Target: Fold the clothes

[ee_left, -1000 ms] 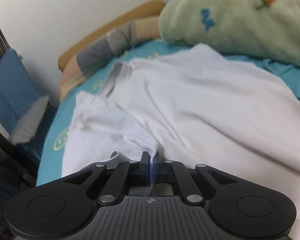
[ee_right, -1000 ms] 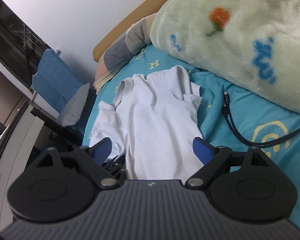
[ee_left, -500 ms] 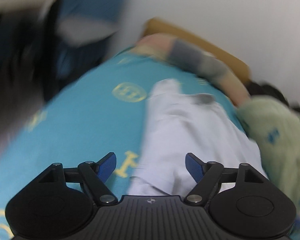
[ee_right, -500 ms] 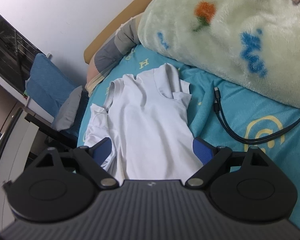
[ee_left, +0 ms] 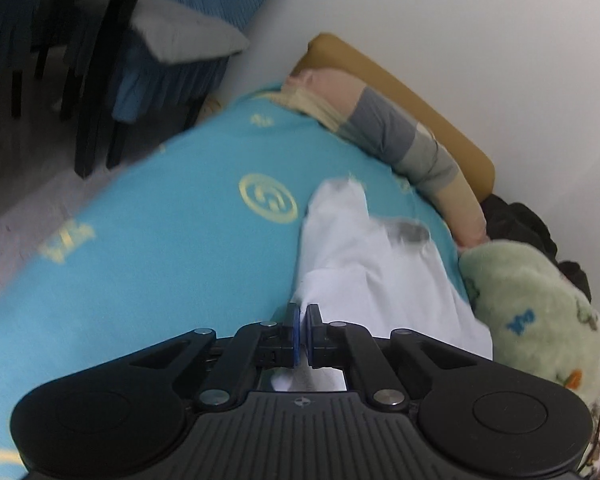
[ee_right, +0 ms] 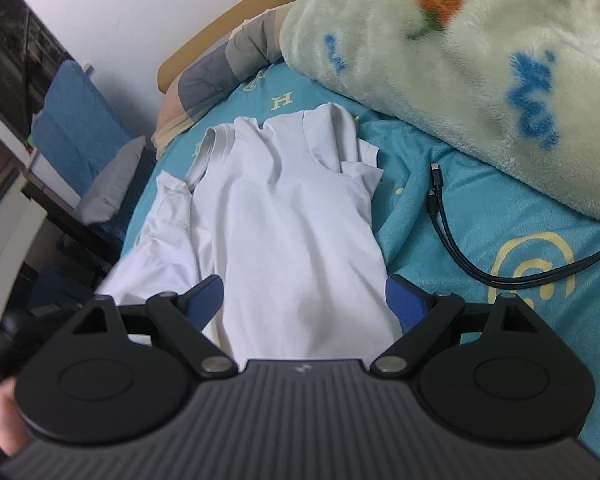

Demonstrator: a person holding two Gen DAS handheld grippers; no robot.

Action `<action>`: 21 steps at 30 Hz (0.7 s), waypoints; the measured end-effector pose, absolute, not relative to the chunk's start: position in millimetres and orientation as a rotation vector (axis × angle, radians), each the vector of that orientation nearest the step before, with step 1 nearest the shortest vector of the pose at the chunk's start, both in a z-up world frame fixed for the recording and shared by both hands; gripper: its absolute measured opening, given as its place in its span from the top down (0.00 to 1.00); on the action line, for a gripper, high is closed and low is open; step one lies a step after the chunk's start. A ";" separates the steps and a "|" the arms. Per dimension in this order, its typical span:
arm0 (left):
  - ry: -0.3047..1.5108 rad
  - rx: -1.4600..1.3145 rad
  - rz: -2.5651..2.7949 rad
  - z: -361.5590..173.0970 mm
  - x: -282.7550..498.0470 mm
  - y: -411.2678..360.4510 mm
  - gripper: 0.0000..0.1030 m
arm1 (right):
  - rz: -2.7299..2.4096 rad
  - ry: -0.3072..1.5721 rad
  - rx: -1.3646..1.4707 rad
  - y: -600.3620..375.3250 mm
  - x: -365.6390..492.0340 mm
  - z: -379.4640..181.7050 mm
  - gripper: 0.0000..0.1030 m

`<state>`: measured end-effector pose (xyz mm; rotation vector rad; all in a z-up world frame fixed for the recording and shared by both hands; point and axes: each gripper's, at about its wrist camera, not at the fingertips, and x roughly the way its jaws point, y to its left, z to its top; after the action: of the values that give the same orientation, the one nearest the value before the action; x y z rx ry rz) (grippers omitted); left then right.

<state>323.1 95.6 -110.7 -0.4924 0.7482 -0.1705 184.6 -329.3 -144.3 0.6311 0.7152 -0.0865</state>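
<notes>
A white T-shirt (ee_right: 284,216) lies face up on the turquoise bed sheet (ee_right: 480,216), collar toward the headboard, one sleeve folded in at the right. My right gripper (ee_right: 305,300) hovers open over the shirt's lower part, its blue pads on either side of the cloth. In the left wrist view the same shirt (ee_left: 364,264) runs away from me toward the pillows. My left gripper (ee_left: 302,322) is shut on the shirt's near left edge, and white cloth shows between and below its blue pads.
A fluffy green blanket (ee_right: 480,48) is heaped at the right. A black cable (ee_right: 452,232) lies on the sheet beside the shirt. Striped pillows (ee_left: 384,128) rest against a tan headboard (ee_left: 412,92). A blue chair with a grey cushion (ee_left: 180,36) stands past the bed's left edge.
My left gripper let go of the sleeve, swung round open to the shirt's left side, and has now shut on the shirt's edge. My right gripper stayed open and drifted slightly.
</notes>
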 end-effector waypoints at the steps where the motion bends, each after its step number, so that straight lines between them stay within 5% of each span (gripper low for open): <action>1: 0.741 -0.471 -0.160 -99.6 329.0 104.8 0.97 | -0.089 0.718 0.615 -326.9 185.3 -144.2 0.13; 7: 0.655 -0.184 0.029 -42.7 387.1 152.9 0.97 | -0.094 0.717 0.525 -313.0 195.5 -143.7 0.13; 14: 0.655 0.030 0.358 -83.1 451.6 189.6 0.96 | -0.056 0.700 0.437 -293.0 216.2 -148.3 0.13; 17: 0.711 -0.057 0.319 -103.4 439.7 198.2 0.82 | -0.044 0.682 0.396 -284.1 218.5 -146.9 0.13; 19: 0.792 -0.109 0.255 -103.1 406.1 196.7 0.64 | -0.042 0.674 0.376 -279.8 219.6 -146.0 0.13; 21: 0.872 -0.161 0.190 -102.7 372.6 195.1 0.58 | -0.031 0.671 0.377 -277.7 220.5 -145.8 0.13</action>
<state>372.6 195.1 -102.7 -0.1605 0.8718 0.1904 220.5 -277.7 -145.8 0.3769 0.6712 -0.0308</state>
